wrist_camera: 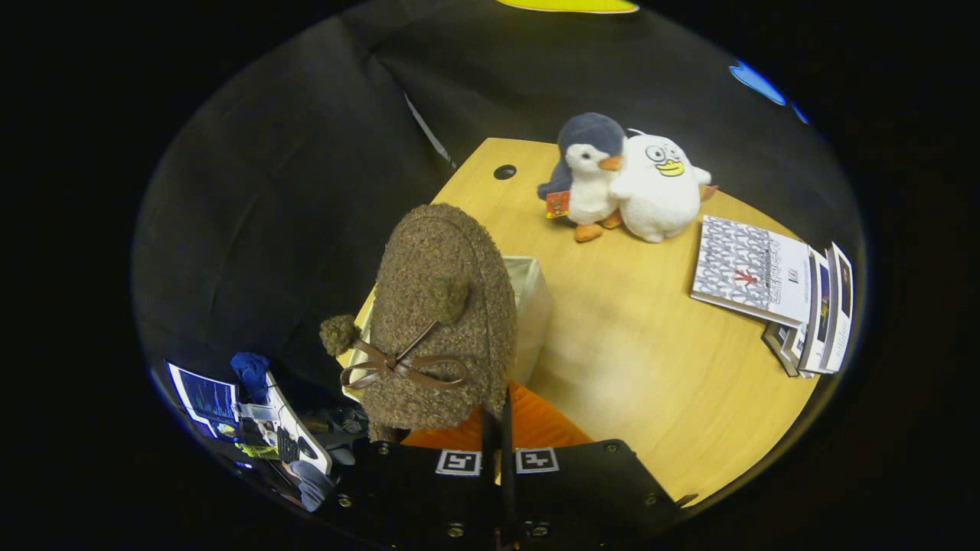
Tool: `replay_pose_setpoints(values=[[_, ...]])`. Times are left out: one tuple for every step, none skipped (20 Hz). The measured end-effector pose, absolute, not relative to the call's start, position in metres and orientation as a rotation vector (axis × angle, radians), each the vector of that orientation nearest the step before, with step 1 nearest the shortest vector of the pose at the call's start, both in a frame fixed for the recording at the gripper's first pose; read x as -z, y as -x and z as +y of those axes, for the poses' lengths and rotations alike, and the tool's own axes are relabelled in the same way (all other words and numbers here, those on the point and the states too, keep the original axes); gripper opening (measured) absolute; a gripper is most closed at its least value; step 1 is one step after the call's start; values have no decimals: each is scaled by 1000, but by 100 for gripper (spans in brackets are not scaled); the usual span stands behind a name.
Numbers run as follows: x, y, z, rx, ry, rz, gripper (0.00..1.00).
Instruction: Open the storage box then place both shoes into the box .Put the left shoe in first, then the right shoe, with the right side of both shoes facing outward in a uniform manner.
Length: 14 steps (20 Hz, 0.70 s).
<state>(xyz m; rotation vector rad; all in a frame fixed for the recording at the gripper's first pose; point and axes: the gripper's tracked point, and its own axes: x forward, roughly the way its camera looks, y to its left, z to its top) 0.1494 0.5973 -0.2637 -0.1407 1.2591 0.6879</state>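
Observation:
A brown fuzzy shoe (440, 306) with a leather bow and two pompoms hangs toe-forward just ahead of the fingers. My gripper (498, 417) is shut on its rear edge, with the fingers pressed close together. Beside the fingers lies an orange ribbed surface (540, 425); I cannot tell whether it belongs to the shoe. Under and behind the shoe stands the pale storage box (532, 302), near the table's left edge. The shoe hides most of the box and its inside.
On the wooden table (643, 360), two plush birds (628, 180) stand at the far side, past a round cable hole (504, 171). A stack of magazines (773, 287) lies to the right. A lit screen and clutter (245, 417) sit low beyond the table's left edge.

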Motion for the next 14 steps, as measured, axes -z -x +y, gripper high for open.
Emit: replay_pose_setpoints(values=[[268, -147, 611, -692, 151, 1273, 2], [272, -146, 625, -700, 171, 1277, 2], [278, -147, 636, -706, 199, 1275, 2], [285, -148, 645, -708, 236, 1269, 3], [294, -150, 653, -703, 271, 1262, 3], [301, -150, 658, -696, 296, 1265, 3], [308, -150, 666, -689, 308, 1272, 3], [316, -151, 672, -680, 312, 1282, 3], [322, -151, 675, -665, 315, 1294, 2], [329, -151, 678, -657, 324, 1302, 2], [337, -155, 679, -645, 338, 1305, 2], [344, -156, 678, -632, 360, 1304, 3], [351, -156, 680, -629, 380, 1299, 3], [358, -155, 680, -617, 390, 1301, 3]])
